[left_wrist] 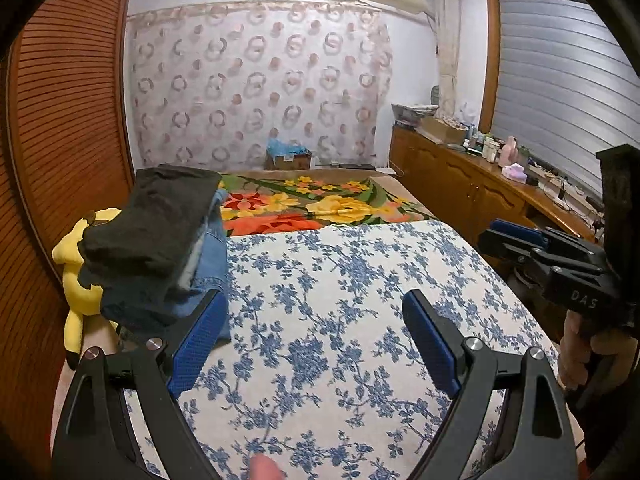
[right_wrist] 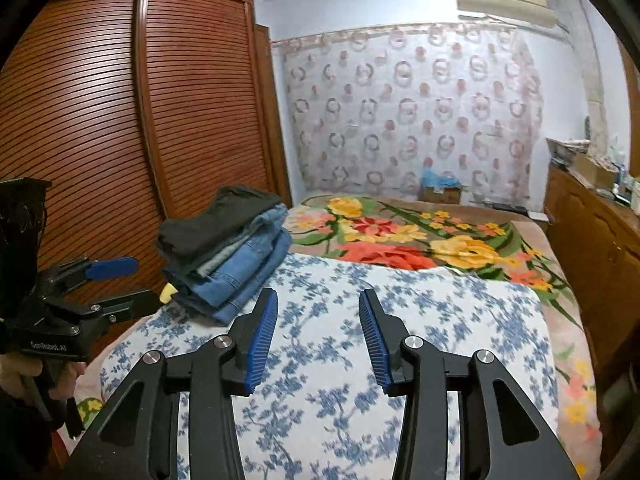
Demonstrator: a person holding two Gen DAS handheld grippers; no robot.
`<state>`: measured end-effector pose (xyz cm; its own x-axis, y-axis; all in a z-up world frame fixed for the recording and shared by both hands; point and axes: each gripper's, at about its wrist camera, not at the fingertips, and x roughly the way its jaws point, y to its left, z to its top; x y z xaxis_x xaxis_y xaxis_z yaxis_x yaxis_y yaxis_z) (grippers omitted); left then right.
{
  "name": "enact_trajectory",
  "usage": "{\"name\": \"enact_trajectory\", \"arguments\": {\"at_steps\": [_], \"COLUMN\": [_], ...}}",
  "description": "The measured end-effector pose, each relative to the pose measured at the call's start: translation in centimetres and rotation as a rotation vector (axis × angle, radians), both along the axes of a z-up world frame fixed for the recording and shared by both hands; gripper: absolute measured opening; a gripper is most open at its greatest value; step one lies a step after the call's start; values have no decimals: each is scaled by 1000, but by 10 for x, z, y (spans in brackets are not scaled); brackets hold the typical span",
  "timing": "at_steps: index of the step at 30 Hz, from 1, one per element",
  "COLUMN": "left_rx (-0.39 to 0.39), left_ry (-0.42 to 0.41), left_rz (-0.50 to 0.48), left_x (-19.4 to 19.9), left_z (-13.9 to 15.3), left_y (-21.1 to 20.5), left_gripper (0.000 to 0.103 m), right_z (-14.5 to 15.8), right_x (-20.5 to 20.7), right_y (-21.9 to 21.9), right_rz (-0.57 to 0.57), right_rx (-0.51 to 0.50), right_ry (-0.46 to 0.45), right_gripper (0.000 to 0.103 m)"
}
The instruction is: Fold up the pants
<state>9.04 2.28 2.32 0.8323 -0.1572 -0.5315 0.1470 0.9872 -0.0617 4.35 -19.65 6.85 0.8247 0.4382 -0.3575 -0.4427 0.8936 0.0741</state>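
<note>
Left wrist view: my left gripper (left_wrist: 316, 344) hung above the blue-and-white floral cover (left_wrist: 344, 280), blue ribbed pads spread wide, nothing between them. The pants were the folded stack (left_wrist: 160, 240) at the cover's left edge: a black pair on top, soft and matte, denim beneath with visible seams. I judged they were parked there to keep the middle of the cover free as a folding surface. A yellow plush toy (left_wrist: 76, 280) sat just beside the stack, against the slatted wooden wardrobe (left_wrist: 60, 120). My right gripper (left_wrist: 516, 236) showed at the right edge, off the side of the bed; from here its pads looked parted, but I couldn't be sure.

Right wrist view: the right gripper (right_wrist: 318, 336) was also spread, pads apart and empty over the same cover. The stack (right_wrist: 228, 248) read clearly as squared layers, black over faded blue denim, edges roughly aligned. The left gripper (right_wrist: 116, 284) hovered left of it, fingers open. A plush bright-flowered blanket (right_wrist: 420, 240) covered the far half. No unfolded pair was visible, so I took the folding as done or between garments.
</note>
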Motion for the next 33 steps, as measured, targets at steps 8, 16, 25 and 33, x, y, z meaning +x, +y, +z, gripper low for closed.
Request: {"name": "enact_trajectory", "arguments": {"at_steps": [8, 16, 25, 33], "left_rx": [-16, -3, 24, 25], "left_ry": [28, 15, -21, -58], "left_rz": [-7, 11, 6, 6], "left_x": [-10, -18, -32, -43], "left_z": [-8, -2, 17, 31], "left_y": [-15, -24, -35, -39], "left_gripper": [90, 90, 90, 90], "right_z": [-8, 4, 15, 19], "right_x": [-30, -53, -80, -91], "right_y": [-8, -1, 13, 20], "right_rz": [-79, -161, -199, -217], "right_rx": [7, -5, 5, 4], "right_ry": [18, 23, -20, -47], "right_gripper": [53, 68, 83, 83]}}
